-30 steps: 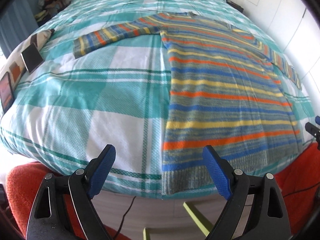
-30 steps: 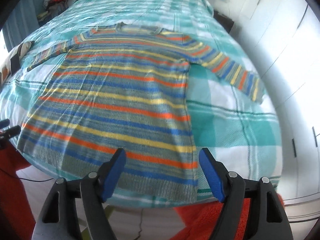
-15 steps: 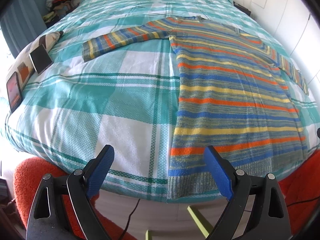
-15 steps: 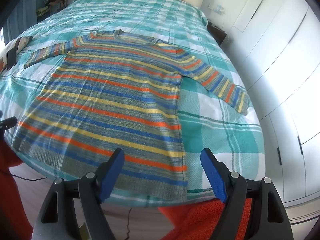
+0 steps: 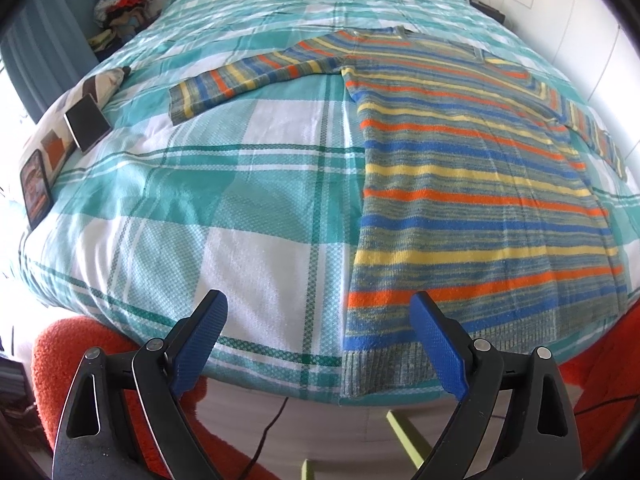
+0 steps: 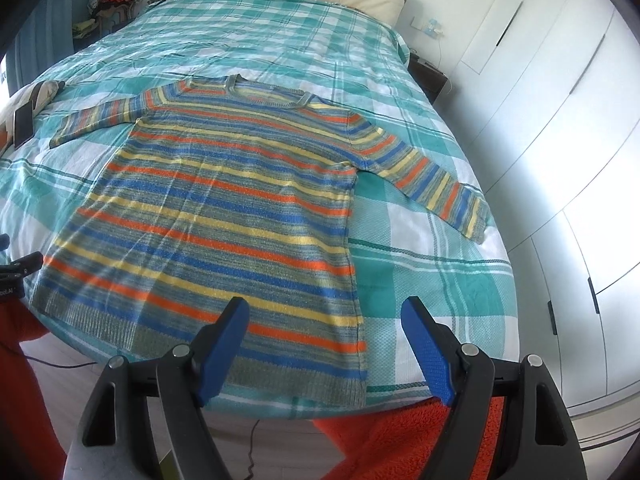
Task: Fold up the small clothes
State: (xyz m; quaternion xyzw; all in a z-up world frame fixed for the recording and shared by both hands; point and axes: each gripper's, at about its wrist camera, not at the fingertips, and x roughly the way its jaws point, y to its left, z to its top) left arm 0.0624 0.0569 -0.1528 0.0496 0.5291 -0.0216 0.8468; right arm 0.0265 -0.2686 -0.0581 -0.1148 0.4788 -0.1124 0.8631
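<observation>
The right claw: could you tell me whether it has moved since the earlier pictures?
Yes. The right claw has drawn up and back from the bed: the striped sweater now looks smaller and the wardrobe doors show more.

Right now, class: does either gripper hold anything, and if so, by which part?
Nothing is held. The left gripper and the right gripper both stand open above the near edge of the bed, clear of the striped sweater.
</observation>
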